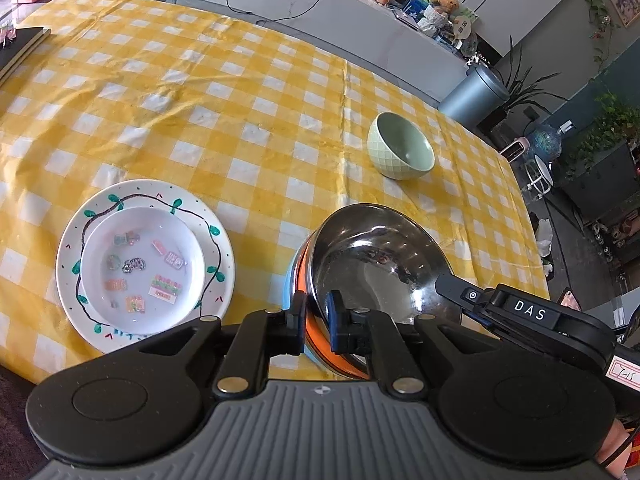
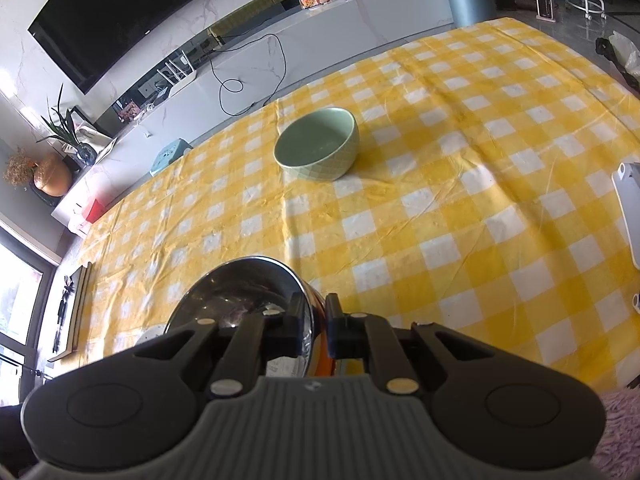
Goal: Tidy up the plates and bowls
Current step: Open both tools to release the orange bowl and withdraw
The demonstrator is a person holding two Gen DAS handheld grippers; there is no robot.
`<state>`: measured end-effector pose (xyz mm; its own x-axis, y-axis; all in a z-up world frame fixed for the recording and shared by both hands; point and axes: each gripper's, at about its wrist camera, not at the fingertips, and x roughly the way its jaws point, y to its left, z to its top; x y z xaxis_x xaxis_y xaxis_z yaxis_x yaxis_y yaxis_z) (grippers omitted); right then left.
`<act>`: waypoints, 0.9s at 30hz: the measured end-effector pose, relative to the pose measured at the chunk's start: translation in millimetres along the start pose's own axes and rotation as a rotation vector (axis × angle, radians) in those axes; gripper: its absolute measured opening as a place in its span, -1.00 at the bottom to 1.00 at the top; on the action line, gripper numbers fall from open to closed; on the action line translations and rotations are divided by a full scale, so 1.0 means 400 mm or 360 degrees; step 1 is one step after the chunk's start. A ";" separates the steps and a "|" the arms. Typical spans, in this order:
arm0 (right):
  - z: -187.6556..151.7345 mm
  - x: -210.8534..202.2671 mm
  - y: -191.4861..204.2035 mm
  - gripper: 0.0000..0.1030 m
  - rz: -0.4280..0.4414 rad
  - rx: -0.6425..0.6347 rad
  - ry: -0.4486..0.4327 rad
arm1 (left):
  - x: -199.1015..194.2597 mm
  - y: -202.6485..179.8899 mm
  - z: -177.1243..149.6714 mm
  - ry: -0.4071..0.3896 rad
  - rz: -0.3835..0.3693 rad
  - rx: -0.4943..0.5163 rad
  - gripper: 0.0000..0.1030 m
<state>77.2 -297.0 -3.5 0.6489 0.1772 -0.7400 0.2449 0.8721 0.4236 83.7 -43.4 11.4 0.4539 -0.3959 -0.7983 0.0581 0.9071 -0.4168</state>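
A steel bowl with an orange outer wall (image 1: pixel 376 264) sits on the yellow checked tablecloth (image 1: pixel 200 92). My left gripper (image 1: pixel 316 320) is shut on its near rim. My right gripper (image 2: pixel 316 324) is shut on the same bowl's (image 2: pixel 240 292) rim from the other side; its tip also shows in the left wrist view (image 1: pixel 452 284). A green bowl (image 1: pixel 400 152) stands upright further back; it also shows in the right wrist view (image 2: pixel 316 144). A small white dish with stickers (image 1: pixel 140 268) lies on a leaf-patterned plate (image 1: pixel 218 240) to the left.
A dark notebook (image 1: pixel 20 44) lies at the table's far left edge. A white object (image 2: pixel 630 208) lies at the right edge of the table. The table's far edge faces a long white cabinet (image 2: pixel 320 32).
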 end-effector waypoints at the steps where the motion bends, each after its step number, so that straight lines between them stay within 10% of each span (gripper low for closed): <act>1: -0.001 0.003 0.001 -0.83 0.0001 -0.0004 0.0008 | 0.000 -0.002 -0.001 -0.0008 0.0010 0.0010 -0.80; 27: 0.009 -0.032 0.022 -0.30 -0.0019 -0.0094 -0.0155 | -0.050 -0.061 0.021 -0.0224 0.0054 0.0276 -0.30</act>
<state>73.6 -293.2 11.6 0.7139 0.1242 -0.6892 0.2120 0.8997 0.3817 80.9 -56.4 41.2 0.5772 -0.3521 -0.7368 0.1871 0.9353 -0.3003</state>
